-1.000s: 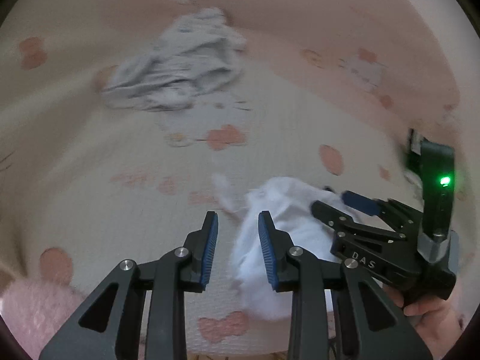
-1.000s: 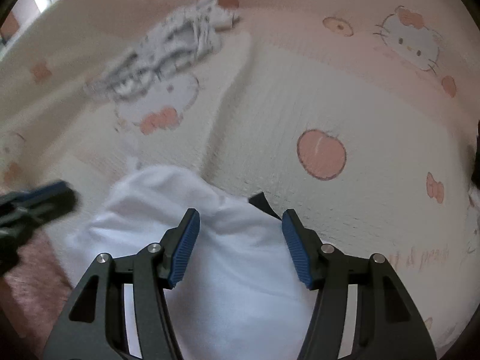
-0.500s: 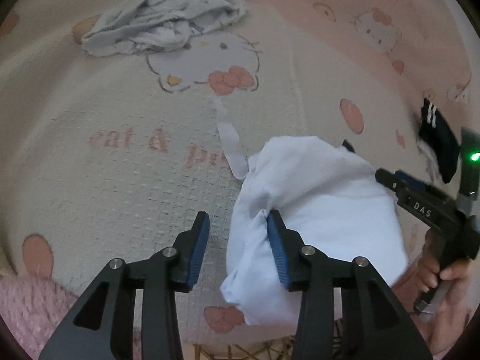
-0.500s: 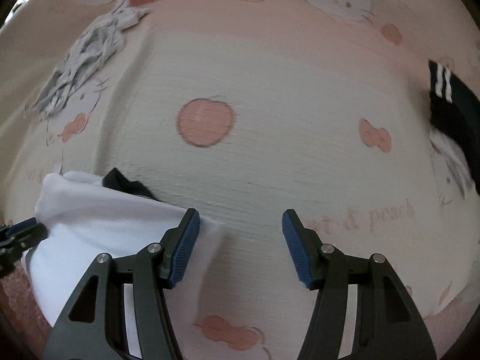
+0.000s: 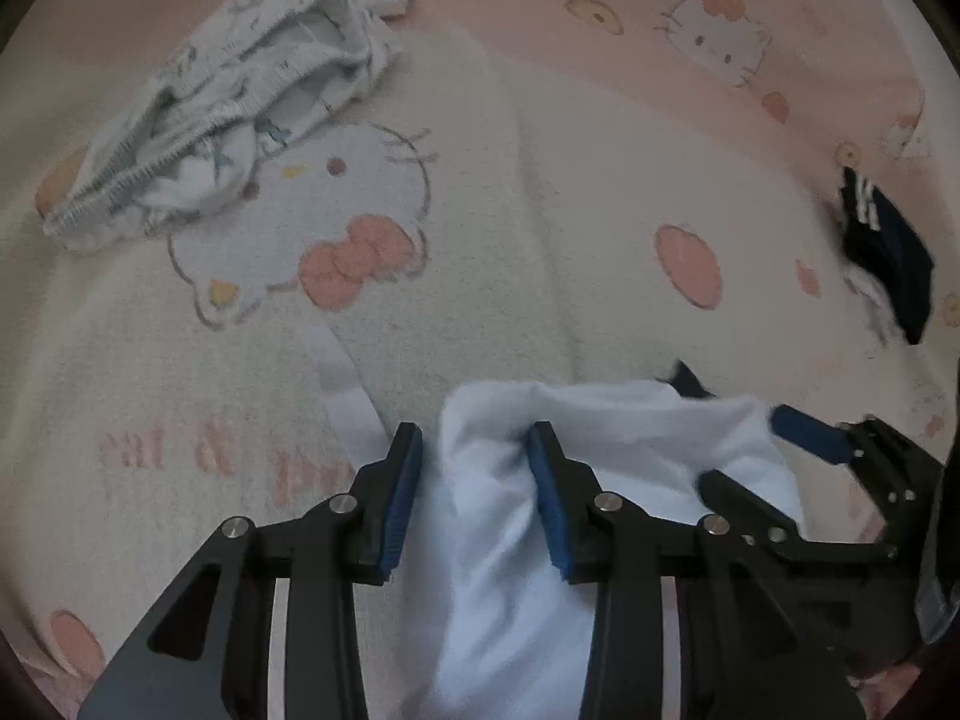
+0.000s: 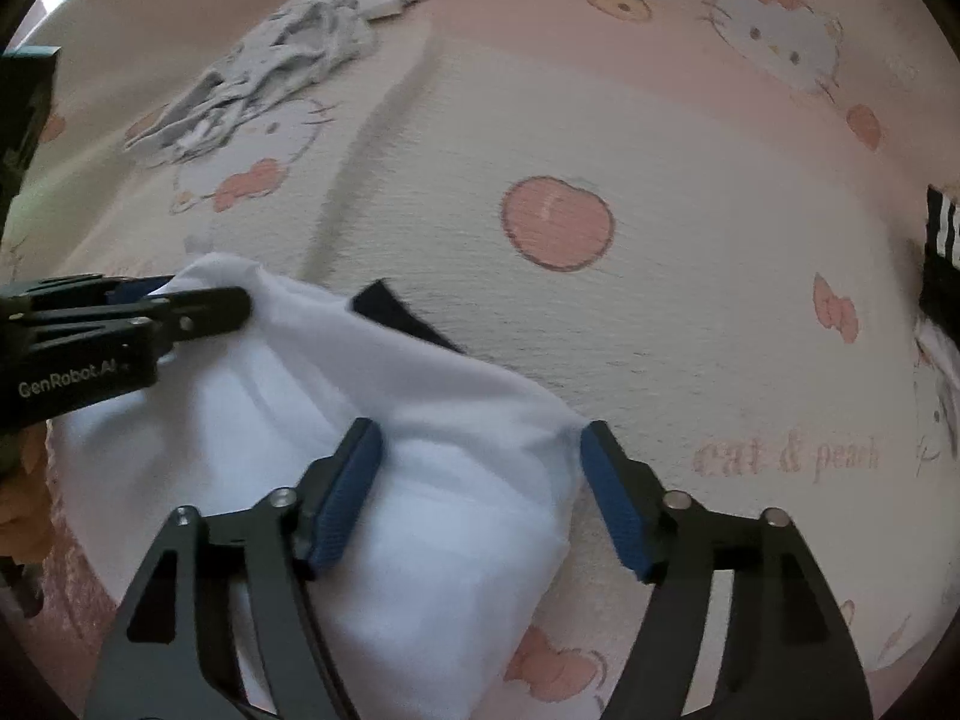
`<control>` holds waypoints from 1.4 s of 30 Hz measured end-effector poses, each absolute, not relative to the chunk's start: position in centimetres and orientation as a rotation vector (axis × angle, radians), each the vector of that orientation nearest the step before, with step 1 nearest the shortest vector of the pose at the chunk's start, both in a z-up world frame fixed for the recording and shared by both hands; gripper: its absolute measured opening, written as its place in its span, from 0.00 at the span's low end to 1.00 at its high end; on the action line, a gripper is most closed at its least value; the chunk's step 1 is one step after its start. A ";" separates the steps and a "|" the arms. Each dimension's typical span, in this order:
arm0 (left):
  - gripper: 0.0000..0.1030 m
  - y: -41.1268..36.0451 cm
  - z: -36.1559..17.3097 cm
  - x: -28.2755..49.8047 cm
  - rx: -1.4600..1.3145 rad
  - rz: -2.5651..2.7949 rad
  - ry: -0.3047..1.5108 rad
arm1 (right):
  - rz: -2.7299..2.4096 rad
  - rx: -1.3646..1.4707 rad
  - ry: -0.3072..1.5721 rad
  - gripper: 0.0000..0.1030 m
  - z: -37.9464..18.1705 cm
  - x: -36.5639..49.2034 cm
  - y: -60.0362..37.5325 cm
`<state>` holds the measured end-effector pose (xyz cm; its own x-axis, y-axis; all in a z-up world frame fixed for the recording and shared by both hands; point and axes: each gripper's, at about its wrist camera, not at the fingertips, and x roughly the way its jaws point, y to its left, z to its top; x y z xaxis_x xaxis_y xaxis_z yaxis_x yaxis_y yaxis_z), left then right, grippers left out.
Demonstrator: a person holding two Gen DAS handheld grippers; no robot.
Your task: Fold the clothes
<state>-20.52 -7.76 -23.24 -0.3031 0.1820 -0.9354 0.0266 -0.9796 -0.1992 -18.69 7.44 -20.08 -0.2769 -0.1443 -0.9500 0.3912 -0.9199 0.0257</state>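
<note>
The white garment [image 6: 420,480] lay bunched on the "cat & peach" blanket [image 6: 720,312]. The right gripper [image 6: 480,498] was opening around it; the left gripper [image 5: 474,498], marked "GenRobot.AI", stood spread, garment between.

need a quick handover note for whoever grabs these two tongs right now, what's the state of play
Left tongs: part open, astride a bunched fold at the left end of the white garment; the pads do not clearly press it.
Right tongs: jaws opening, the garment's right corner lies between them, not gripped.
White garment: lumpy bundle at the near edge of the cat-print blanket, a dark piece peeking out behind it.
Waiting: the crumpled grey patterned garment far left, the dark striped item at the right edge.
Done: nothing looks neatly folded yet.
Left: probably flatten and fold the white garment, then the others.
</note>
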 end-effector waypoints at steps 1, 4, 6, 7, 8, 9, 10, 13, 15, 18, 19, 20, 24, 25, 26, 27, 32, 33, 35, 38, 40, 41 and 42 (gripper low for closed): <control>0.39 -7.7 -23.4 -20.6 -1.792 2.454 -0.258 | -2.258 1.654 0.288 0.71 -20.2 -18.9 7.8; 0.39 -6.7 -23.5 -20.7 -1.776 2.494 -0.142 | -2.286 1.693 0.242 0.71 -20.2 -19.3 9.1; 0.39 -7.0 -23.4 -20.5 -1.761 2.509 -0.164 | -2.329 1.716 0.230 0.71 -19.9 -19.7 10.6; 0.40 -7.1 -23.3 -20.4 -1.754 2.515 -0.183 | -2.350 1.728 0.224 0.71 -19.7 -19.9 11.3; 0.40 -7.3 -23.3 -20.4 -1.746 2.522 -0.201 | -2.372 1.740 0.217 0.71 -19.6 -20.1 12.1; 0.40 -7.4 -22.9 -20.2 -1.723 2.546 -0.208 | -2.378 1.748 0.182 0.70 -19.4 -20.3 12.7; 0.39 -7.5 -22.3 -19.9 -1.692 2.572 -0.205 | -2.374 1.723 0.167 0.69 -18.9 -20.1 12.5; 0.38 -7.6 -19.6 -18.4 -1.581 2.622 -0.236 | -2.358 1.647 0.129 0.69 -17.6 -19.5 11.7; 0.38 -8.3 -18.7 -16.8 -1.571 2.608 -0.359 | -2.332 1.618 0.117 0.68 -17.0 -18.8 11.1; 0.38 -9.7 -19.0 -13.6 -1.593 2.491 -0.666 | -2.291 1.594 0.129 0.68 -16.3 -17.5 10.6; 0.38 -9.8 -19.0 -12.5 -1.608 2.470 -0.717 | -2.279 1.587 0.123 0.68 -15.8 -16.6 11.5; 0.38 -9.9 -19.0 -11.6 -1.622 2.471 -0.733 | -2.269 1.583 0.122 0.68 -15.7 -16.2 11.3; 0.38 -10.2 -18.9 -9.6 -1.637 2.490 -0.816 | -2.273 1.579 0.073 0.69 -15.3 -15.9 11.6; 0.38 -10.3 -19.0 -9.3 -1.643 2.513 -0.810 | -2.268 1.583 0.044 0.69 -15.7 -15.2 11.4; 0.38 -10.4 -19.3 -9.0 -1.654 2.548 -0.786 | -2.267 1.588 0.049 0.69 -15.9 -14.9 11.4; 0.39 -10.3 -19.7 -9.1 -1.723 2.623 -0.670 | -2.266 1.594 0.055 0.70 -16.1 -14.6 11.4; 0.38 -11.9 -21.1 -8.7 -1.781 2.591 -0.834 | -2.324 1.636 0.211 0.70 -16.6 -12.8 11.8; 0.39 -12.3 -21.1 -8.2 -1.747 2.555 -0.923 | -2.329 1.622 0.170 0.70 -16.2 -12.6 12.2; 0.44 -13.2 -21.5 -7.2 -1.662 2.439 -1.148 | -2.349 1.586 0.099 0.70 -15.1 -12.2 12.8; 0.61 -13.8 -22.1 -6.0 -1.559 2.286 -1.397 | -2.392 1.577 0.110 0.70 -14.7 -12.3 12.7; 0.62 -13.0 -22.3 -5.9 -1.580 2.259 -1.394 | -2.403 1.596 0.111 0.70 -14.8 -12.4 12.7; 0.62 -12.3 -22.4 -6.1 -1.602 2.252 -1.362 | -2.401 1.614 0.104 0.70 -15.1 -12.4 12.7; 0.62 -11.4 -22.6 -6.4 -1.625 2.242 -1.327 | -2.393 1.630 0.090 0.70 -15.5 -12.6 12.7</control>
